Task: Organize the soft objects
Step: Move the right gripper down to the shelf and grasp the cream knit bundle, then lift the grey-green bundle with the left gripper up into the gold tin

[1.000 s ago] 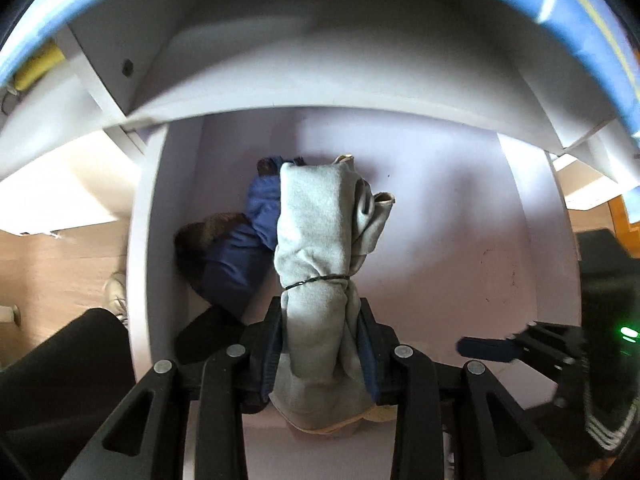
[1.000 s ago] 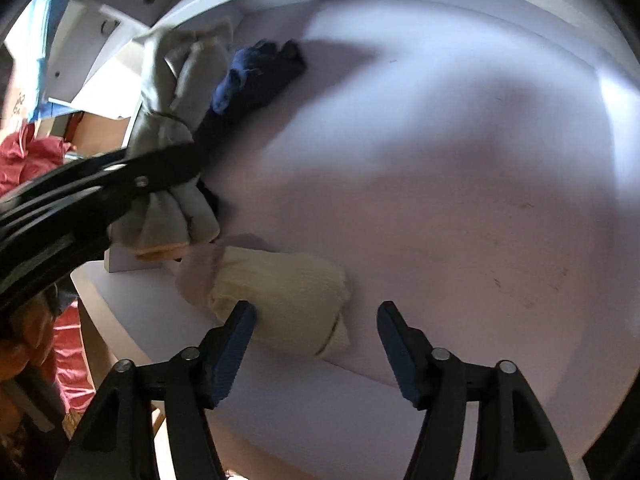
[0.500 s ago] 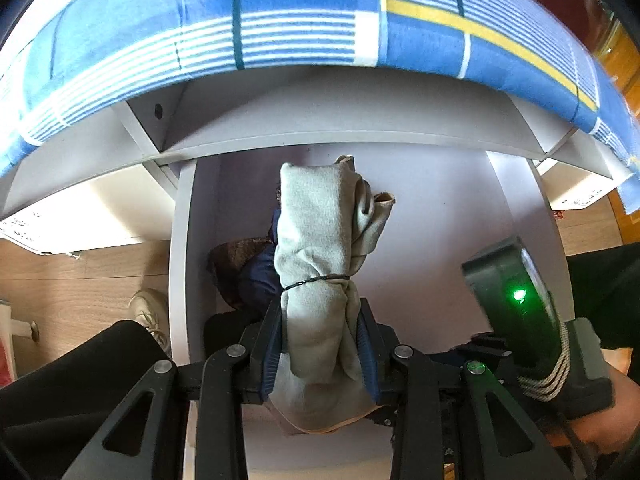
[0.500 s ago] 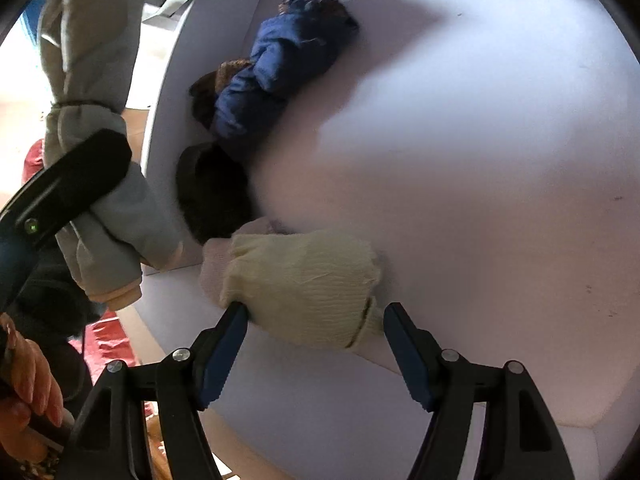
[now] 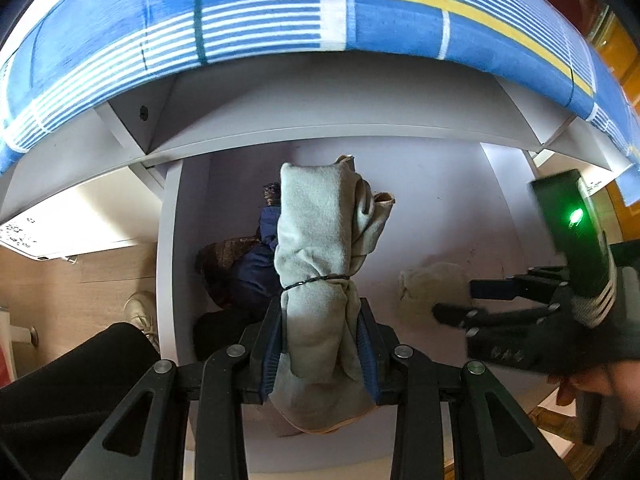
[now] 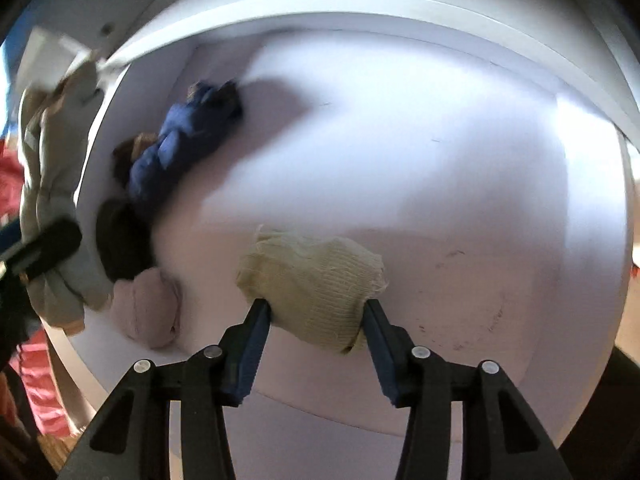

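My left gripper [image 5: 320,312] is shut on a grey rolled cloth bundle [image 5: 316,220] tied with a thin black band, and holds it above the white shelf compartment [image 5: 460,208]. In the right wrist view that bundle [image 6: 48,184] hangs at the far left. A cream knitted roll [image 6: 316,276] sits between the blue pads of my right gripper [image 6: 316,312], whose jaws are closing and touch both of its sides. In the left wrist view the right gripper [image 5: 468,300] and the cream roll [image 5: 428,284] are low on the right.
Along the compartment's left wall [image 6: 96,152] lie a navy roll [image 6: 180,152], a brown one [image 6: 124,152], a black one [image 6: 120,240] and a pink one [image 6: 148,308]. A blue plaid cloth [image 5: 280,20] covers the shelf top. A person's shoe [image 5: 140,312] stands on the wooden floor.
My right jaws have narrowed onto the cream roll, which now sits apart from the pink roll and further right. The left wrist view has drawn back, and the plaid cloth has come into sight.
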Action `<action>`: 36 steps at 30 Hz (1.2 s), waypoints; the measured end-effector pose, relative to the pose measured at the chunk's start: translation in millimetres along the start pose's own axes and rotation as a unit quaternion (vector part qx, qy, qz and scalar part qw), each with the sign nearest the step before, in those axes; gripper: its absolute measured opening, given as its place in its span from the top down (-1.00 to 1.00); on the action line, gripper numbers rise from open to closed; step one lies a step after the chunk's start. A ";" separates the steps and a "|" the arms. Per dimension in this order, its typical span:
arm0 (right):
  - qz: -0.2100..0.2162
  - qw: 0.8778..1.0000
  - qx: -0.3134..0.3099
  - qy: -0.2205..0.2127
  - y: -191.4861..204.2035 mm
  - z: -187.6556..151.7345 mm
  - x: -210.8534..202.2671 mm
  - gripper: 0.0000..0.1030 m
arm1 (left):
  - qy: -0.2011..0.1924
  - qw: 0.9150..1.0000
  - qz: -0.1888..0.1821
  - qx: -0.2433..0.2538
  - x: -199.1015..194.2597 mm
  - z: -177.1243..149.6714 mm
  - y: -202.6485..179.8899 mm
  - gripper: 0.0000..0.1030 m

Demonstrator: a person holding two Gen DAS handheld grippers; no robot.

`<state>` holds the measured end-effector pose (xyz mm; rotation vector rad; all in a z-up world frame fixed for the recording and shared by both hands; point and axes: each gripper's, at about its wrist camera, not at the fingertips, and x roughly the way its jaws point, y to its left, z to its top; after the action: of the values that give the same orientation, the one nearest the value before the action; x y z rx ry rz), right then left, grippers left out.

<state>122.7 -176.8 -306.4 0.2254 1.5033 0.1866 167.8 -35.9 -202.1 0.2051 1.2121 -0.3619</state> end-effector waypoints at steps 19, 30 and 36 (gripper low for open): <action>-0.084 0.989 -0.117 0.031 46.5 -15.2 42.4 0.19 | -0.007 1.000 -0.001 -0.003 -3.3 -0.8 -0.5 0.34; -0.080 0.996 -0.020 0.042 -19.3 -13.1 36.5 0.22 | -0.044 0.998 -0.029 0.042 -38.2 -2.7 -29.0 0.34; -0.036 0.995 0.070 0.055 -55.9 -13.7 38.6 0.26 | -0.080 0.992 -0.065 0.074 -82.1 5.3 -49.5 0.34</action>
<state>110.4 -220.2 -358.9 0.2767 1.6325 0.0365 128.8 -70.2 -121.3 0.2211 1.0433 -0.5725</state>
